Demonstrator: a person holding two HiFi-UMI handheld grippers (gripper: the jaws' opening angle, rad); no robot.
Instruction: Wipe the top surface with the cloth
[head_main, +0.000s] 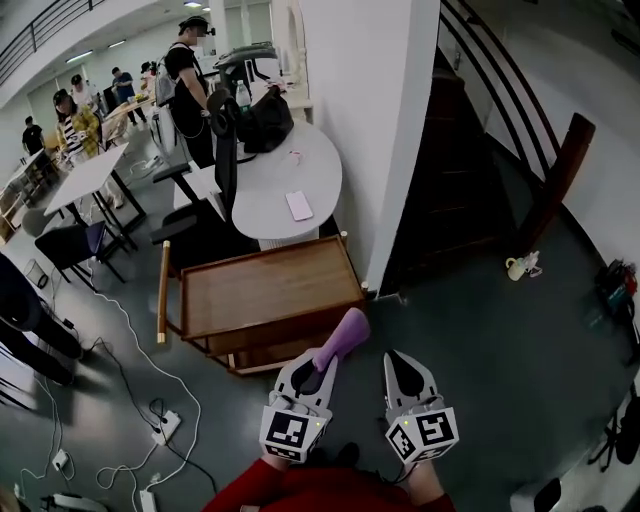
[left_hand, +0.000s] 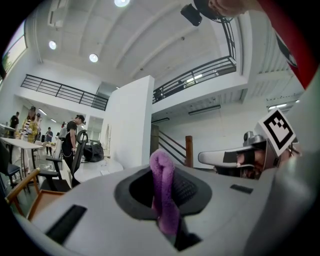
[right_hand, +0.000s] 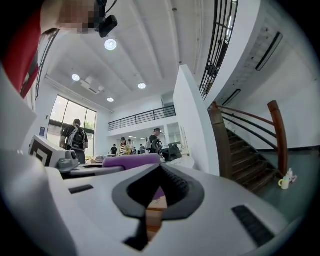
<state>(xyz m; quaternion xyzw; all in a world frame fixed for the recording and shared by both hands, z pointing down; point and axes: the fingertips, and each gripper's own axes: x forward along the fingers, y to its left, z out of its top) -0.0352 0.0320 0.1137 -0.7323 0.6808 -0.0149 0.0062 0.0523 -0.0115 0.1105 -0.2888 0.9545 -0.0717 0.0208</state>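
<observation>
Grey floor (head_main: 480, 380) is filling most of the head view. A white wall (head_main: 385, 130) is running up toward 12 o'clock, with a dark staircase (head_main: 470, 170) off at 1 o'clock.

A white round-ended table (head_main: 300, 165) is standing at 11 o'clock; a black bag (head_main: 265, 120) is sitting on its far end.

Nearer to me, just at 6 o'clock of that white table, is the wooden table (head_main: 270, 285). Its brown top is lying bare and a lower shelf is showing under it.

My left gripper (head_main: 318, 372) is hovering over the floor at 5 o'clock of the wooden table. Its fingers are pinching tight on the purple cloth (left_hand: 162, 182). The cloth is sticking up out of them as a folded roll, pointing toward 1 o'clock. Its free end is overlapping the table's near right corner in the head view; I cannot tell whether it is touching the wood.

My right gripper (head_main: 398, 362) is hanging just at 3 o'clock of the left one, apart from it. Its fingers are closed together with nothing between them.

White cables and a power strip (head_main: 166, 427) are trailing over the floor at 8 o'clock.

A pink phone (head_main: 299, 206) is lying on the white table's near end.
</observation>
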